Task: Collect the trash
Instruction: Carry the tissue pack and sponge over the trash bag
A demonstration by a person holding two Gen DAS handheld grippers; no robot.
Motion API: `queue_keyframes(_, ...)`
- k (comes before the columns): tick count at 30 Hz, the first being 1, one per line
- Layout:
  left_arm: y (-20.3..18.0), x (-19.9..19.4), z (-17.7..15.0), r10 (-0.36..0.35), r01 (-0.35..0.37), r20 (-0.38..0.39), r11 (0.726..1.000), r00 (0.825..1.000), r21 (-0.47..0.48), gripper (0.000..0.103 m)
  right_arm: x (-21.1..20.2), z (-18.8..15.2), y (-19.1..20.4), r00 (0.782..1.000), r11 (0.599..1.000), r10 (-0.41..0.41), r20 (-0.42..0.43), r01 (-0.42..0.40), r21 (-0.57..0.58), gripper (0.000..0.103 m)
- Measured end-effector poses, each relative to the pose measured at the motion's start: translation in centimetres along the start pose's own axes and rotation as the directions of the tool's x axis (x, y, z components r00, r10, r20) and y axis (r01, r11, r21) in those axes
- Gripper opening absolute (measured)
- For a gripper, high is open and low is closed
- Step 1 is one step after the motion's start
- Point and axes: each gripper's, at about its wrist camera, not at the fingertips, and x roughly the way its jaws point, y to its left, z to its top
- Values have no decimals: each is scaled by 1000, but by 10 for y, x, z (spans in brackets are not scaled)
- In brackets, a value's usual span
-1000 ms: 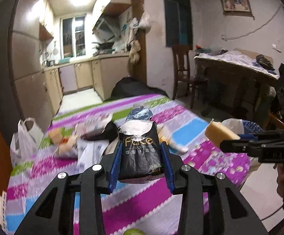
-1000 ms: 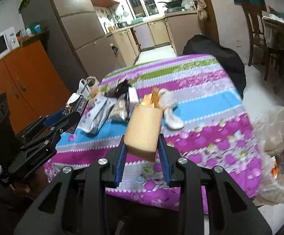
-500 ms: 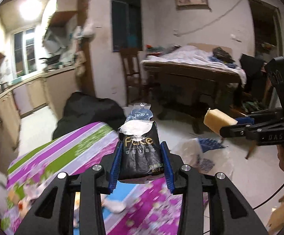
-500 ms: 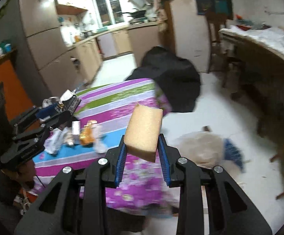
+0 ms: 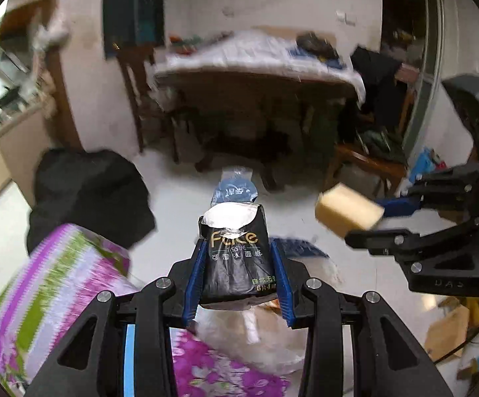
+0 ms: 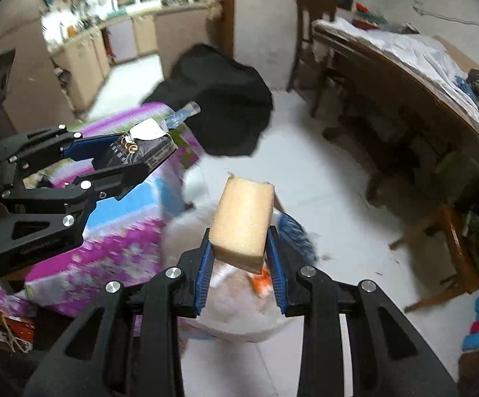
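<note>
Two grippers swung off the striped tablecloth (image 6: 130,205) toward the white trash bag (image 6: 239,317) below: left gripper (image 5: 236,284) pinching a black tissue packet (image 5: 236,264), right gripper (image 6: 239,264) clamping a yellow sponge (image 6: 242,218); drop seemingly next.

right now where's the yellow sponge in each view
Left wrist view: the yellow sponge is right of centre, held in the right hand-held gripper, seen from the side.
Right wrist view: the sponge is at centre, clamped upright in that gripper.
Shared landmark: the black tissue pack in the left hand-held gripper.
</note>
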Motion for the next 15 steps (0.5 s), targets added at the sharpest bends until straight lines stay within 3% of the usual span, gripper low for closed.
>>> queue_keyframes(7, -4, 84, -42, -49, 44, -175, 999, 983, -32, 40, 51, -19, -12, 988, 999, -39, -149, 39, -4, 29)
queue_keyframes(15, -2, 116, -82, -48, 40, -239, 998, 970, -38, 40, 76, -22, -14, 979, 999, -48, -197, 42, -32, 29)
